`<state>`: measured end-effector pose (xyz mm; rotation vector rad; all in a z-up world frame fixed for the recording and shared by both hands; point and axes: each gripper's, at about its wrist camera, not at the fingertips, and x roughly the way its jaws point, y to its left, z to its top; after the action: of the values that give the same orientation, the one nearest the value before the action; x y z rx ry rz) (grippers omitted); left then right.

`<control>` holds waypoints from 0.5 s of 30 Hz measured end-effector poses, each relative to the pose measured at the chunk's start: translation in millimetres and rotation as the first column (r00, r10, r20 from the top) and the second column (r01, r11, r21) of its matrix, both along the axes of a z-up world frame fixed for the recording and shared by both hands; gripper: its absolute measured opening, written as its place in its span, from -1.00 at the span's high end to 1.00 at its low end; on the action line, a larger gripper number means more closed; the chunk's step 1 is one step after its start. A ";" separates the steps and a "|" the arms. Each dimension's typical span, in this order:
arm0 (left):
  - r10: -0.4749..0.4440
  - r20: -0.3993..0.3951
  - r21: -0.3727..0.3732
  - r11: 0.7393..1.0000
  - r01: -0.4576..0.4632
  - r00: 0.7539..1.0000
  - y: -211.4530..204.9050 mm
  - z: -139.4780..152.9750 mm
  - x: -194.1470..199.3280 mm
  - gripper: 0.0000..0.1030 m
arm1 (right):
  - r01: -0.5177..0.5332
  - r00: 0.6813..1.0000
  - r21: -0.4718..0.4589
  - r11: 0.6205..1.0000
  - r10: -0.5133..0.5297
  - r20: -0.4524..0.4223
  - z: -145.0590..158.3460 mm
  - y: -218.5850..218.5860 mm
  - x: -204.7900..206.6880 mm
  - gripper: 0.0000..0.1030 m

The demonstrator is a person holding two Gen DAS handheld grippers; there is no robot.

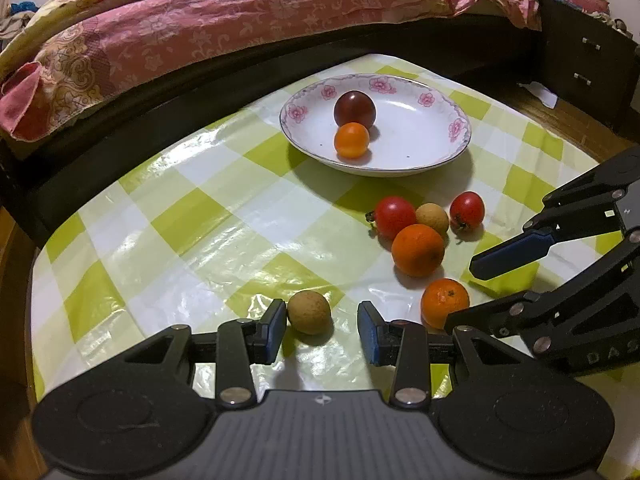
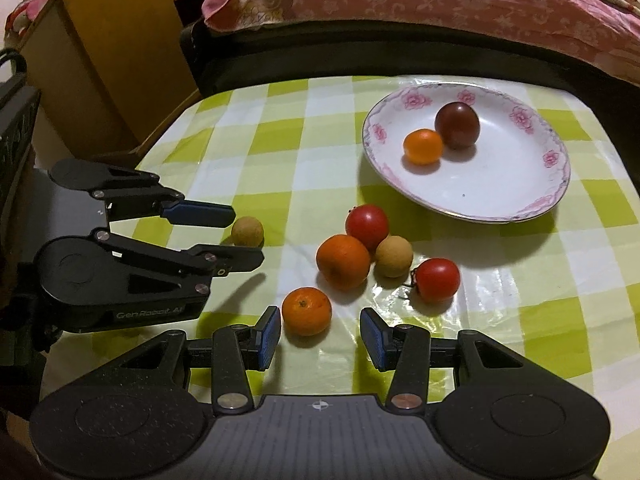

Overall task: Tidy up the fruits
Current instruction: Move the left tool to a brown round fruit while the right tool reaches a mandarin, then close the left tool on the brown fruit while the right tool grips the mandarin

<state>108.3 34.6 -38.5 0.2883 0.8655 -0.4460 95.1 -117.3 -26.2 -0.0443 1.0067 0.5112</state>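
Bracketing a tan longan (image 1: 309, 312) between widely spread jaws, the left gripper (image 1: 322, 326) was seen low over the checked tablecloth (image 1: 192, 216), its left pad just beside the fruit and nothing yet clamped. The right gripper (image 2: 320, 334) was likewise spread wide, with a small mandarin (image 2: 307, 311) set between its pads, nearer the left one. Beyond these, a larger orange (image 2: 343, 262), a second longan (image 2: 394, 256) and two red tomatoes (image 2: 367, 226) (image 2: 438, 279) were clustered touching or nearly so. Farther off stood the flowered plate (image 2: 520, 204), already holding a dark tomato (image 2: 457, 125) and a small orange fruit (image 2: 423, 146).

A risk was judged in the round fruits: an off-centre closing could squirt one sideways into the cluster or across the glossy cloth. The two grippers were close together, so a collision on lifting was thought possible. Open cloth was left toward the plate, while the table's far edge lay just behind it, by the bed (image 1: 200, 20).
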 end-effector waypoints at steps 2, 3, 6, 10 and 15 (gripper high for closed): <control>0.001 0.001 0.001 1.000 -0.001 1.000 0.1 -0.1 0.6 0.11 | -0.005 1.000 -0.003 1.000 0.005 0.002 -3.2 2.5 0.6 0.20; 0.002 0.000 -0.002 1.000 -0.002 1.000 0.0 0.1 0.8 0.11 | -0.007 1.000 -0.007 1.000 0.007 0.005 -4.5 4.0 1.1 0.20; 0.001 0.003 0.002 1.000 -0.001 1.000 -0.7 -0.4 0.8 0.11 | -0.016 1.000 -0.013 1.000 0.016 0.015 -7.6 7.4 2.0 0.20; 0.005 -0.012 0.007 1.000 -0.005 1.000 -0.1 -5.1 2.4 0.11 | -0.022 1.000 -0.015 1.000 0.022 0.013 -10.9 10.2 1.6 0.20; 0.017 -0.015 -0.005 1.000 -0.017 1.000 1.2 -5.5 3.4 0.11 | -0.028 0.999 -0.024 0.999 0.029 0.021 -13.5 14.1 2.3 0.20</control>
<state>111.7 35.8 -44.0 0.2730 0.8806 -0.4354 97.4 -103.2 -39.7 -0.0852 0.9922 0.5240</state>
